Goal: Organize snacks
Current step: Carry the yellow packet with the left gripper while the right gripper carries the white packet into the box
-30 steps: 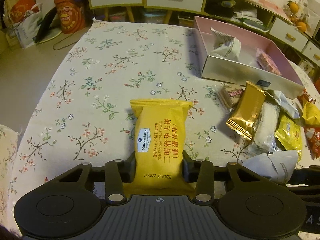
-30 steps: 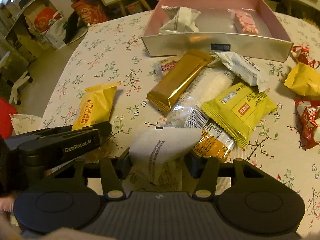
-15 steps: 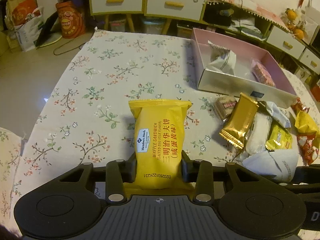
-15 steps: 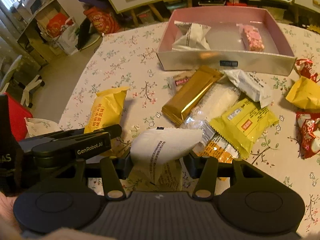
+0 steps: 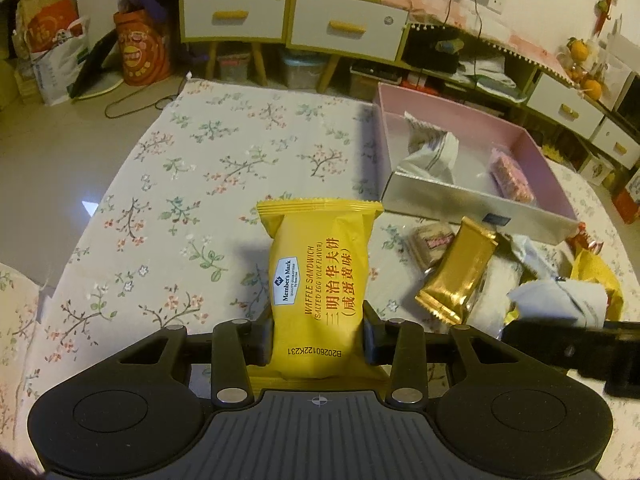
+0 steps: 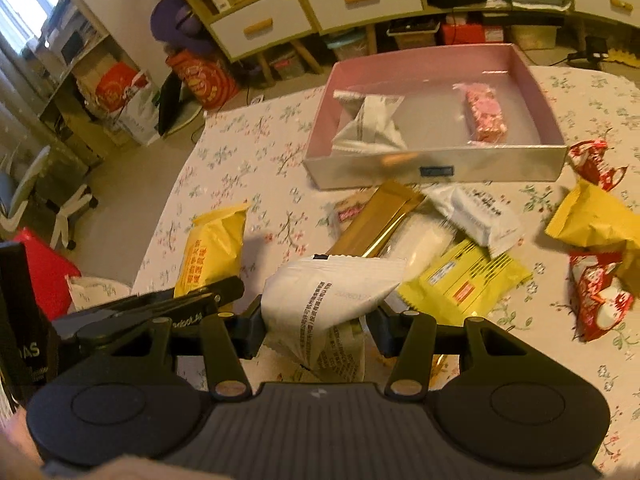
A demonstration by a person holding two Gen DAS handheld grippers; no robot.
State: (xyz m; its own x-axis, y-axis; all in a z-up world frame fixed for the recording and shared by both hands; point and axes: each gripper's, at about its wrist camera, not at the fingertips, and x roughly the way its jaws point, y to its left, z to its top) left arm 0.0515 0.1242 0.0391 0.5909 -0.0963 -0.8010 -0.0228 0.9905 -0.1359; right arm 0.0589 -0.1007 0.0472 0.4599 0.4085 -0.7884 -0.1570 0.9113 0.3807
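Two packets held: left hand-held gripper clamps a yellow waffle sandwich packet. Right hand-held gripper clamps a white packet (pink box beyond).

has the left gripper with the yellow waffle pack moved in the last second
Yes. The left gripper holding the yellow waffle pack has risen away from the tablecloth; the pink box appears lower in its view.

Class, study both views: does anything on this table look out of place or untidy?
Yes. Only two snacks lie inside the pink box; most still lie in a loose overlapping heap in front of it, the gold bar propped askew over other packets. Nothing looks spilled or torn.
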